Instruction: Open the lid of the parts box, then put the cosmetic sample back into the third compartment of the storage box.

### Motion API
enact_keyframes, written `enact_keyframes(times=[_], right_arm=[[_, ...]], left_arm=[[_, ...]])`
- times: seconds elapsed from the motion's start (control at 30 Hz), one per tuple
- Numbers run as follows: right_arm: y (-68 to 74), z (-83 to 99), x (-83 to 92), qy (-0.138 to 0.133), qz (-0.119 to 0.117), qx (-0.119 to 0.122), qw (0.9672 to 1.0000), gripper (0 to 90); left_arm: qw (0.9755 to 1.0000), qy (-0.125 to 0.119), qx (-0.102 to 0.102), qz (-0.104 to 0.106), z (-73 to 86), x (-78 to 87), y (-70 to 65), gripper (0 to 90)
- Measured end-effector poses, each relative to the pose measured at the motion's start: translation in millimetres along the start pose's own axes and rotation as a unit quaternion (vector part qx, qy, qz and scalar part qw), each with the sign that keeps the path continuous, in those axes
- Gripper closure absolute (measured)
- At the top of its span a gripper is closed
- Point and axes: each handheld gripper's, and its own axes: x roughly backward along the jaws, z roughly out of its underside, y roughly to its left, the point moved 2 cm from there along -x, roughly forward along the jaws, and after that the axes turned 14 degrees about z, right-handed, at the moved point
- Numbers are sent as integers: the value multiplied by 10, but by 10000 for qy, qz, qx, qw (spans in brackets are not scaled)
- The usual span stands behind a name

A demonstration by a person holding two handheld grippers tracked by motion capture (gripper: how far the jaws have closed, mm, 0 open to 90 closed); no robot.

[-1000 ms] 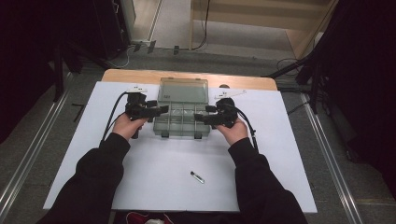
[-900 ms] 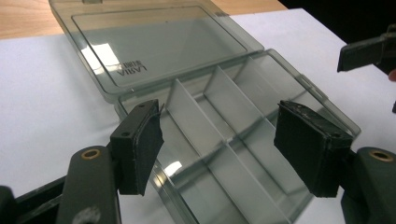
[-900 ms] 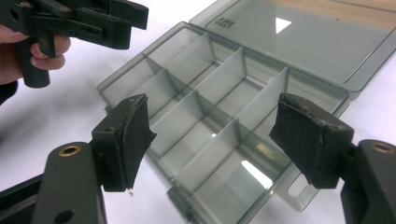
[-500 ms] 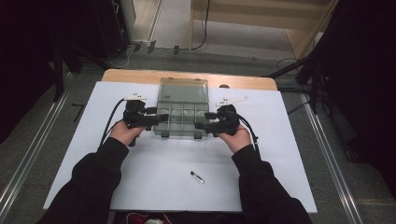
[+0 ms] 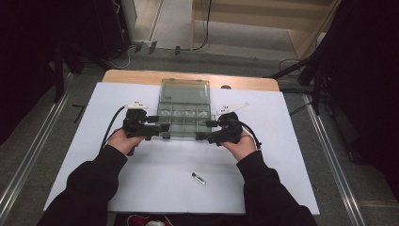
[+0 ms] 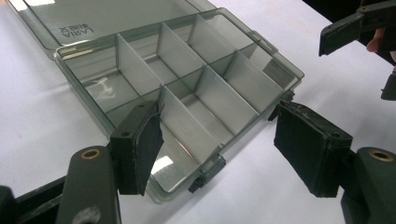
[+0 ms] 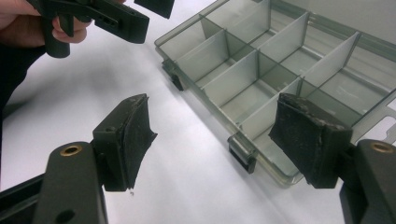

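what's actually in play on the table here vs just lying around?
In play:
- clear compartment box, lid open, compartments look empty
- left claw, open at the box's left front corner
- right claw, open at its right front corner

Lying about:
- small dark vial-like item on the white table cover, nearer the person, untouched

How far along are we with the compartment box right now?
Done: the compartment box lies open, its lid flat behind it, and its compartments look empty. In hand: the left gripper and the right gripper flank the box's near corners, jaws open, neither clamping anything. Left: probably filling, since the small vial-like item lies loose on the white mat nearer the person.
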Motion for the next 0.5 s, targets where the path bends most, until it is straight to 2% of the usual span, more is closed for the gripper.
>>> enact_keyframes(times=[0.1,0.3,0.5], right_arm=[[23,19,28,-21,-17,-9,10000,283],[60,83,63,50,-30,20,10000,283],[71,151,112,56,-78,-38,9999,283]], left_arm=[[10000,24,70,62,20,11,-6,316],[10000,2,45,86,42,51,-50,316],[9996,72,1,259,102,48,-108,316]])
